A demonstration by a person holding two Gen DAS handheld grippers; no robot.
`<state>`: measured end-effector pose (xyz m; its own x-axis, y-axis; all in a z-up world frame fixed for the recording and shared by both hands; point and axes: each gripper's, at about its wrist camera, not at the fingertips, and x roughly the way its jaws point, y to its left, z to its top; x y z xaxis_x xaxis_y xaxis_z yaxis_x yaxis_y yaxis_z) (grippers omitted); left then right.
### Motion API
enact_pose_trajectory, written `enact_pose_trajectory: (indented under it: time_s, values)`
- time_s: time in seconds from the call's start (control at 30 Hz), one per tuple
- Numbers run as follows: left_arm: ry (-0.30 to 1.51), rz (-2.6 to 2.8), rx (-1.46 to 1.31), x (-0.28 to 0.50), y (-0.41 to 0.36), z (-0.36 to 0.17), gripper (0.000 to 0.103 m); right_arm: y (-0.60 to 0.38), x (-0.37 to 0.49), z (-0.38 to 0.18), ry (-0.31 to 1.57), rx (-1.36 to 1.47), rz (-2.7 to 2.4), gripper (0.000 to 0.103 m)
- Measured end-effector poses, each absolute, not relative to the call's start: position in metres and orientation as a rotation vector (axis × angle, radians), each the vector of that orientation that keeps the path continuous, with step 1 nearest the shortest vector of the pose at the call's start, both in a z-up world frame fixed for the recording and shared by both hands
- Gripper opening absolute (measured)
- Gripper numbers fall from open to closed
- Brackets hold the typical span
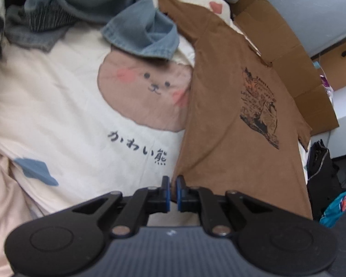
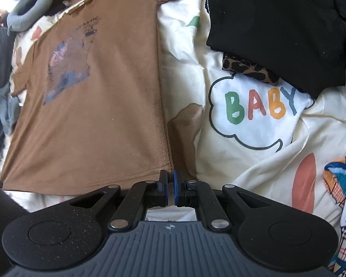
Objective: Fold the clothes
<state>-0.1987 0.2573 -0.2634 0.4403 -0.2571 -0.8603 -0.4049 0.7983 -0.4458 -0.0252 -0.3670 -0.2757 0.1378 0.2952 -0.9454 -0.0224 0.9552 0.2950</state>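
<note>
Flat on the bed, a brown T-shirt [image 1: 230, 115] lies spread over a cream duvet [image 1: 57, 106] printed with a bear face and dark script. Its front faces up, showing a dark graphic [image 1: 259, 106] on the chest.

Left hand-held gripper [image 1: 173, 185]: its jaws are nearly together, with only a narrow slit between the blue pads [image 1: 179, 187], and they sit at the T-shirt's lower corner. The brown hem comes right up to the fingertips, but whether cloth is actually pinched in the slit cannot be told from this view.

Right hand-held gripper [image 2: 170, 180]: its jaws are likewise almost closed, poised at the other lower corner of the T-shirt [image 2: 92, 115], where the side edge meets the hem. Fabric reaches the tips here too, and a grip on it cannot be confirmed.

Beyond the T-shirt in the left view, a rumpled piece of denim [image 1: 143, 30] rests on the duvet just above the bear face, with a heap of greyish clothes [image 1: 64, 4] behind it. A flattened cardboard box [image 1: 286, 53] lies along the T-shirt's far side.

In the right view, a black garment [image 2: 279, 27] sits on the duvet [image 2: 253, 161] beside the T-shirt, overlapping a leopard-print piece [image 2: 249, 69] just above a cloud shape reading BABY.
</note>
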Motion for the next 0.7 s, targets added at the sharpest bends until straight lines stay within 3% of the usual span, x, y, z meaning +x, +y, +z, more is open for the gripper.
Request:
enact_pose_trajectory:
  time_s: [0.7]
  values:
    - [1.324,0.205,-0.631,-0.194,0.259,-0.349,0.006,-0.36,-0.027,-0.348,1.5,0.235,0.12,0.002]
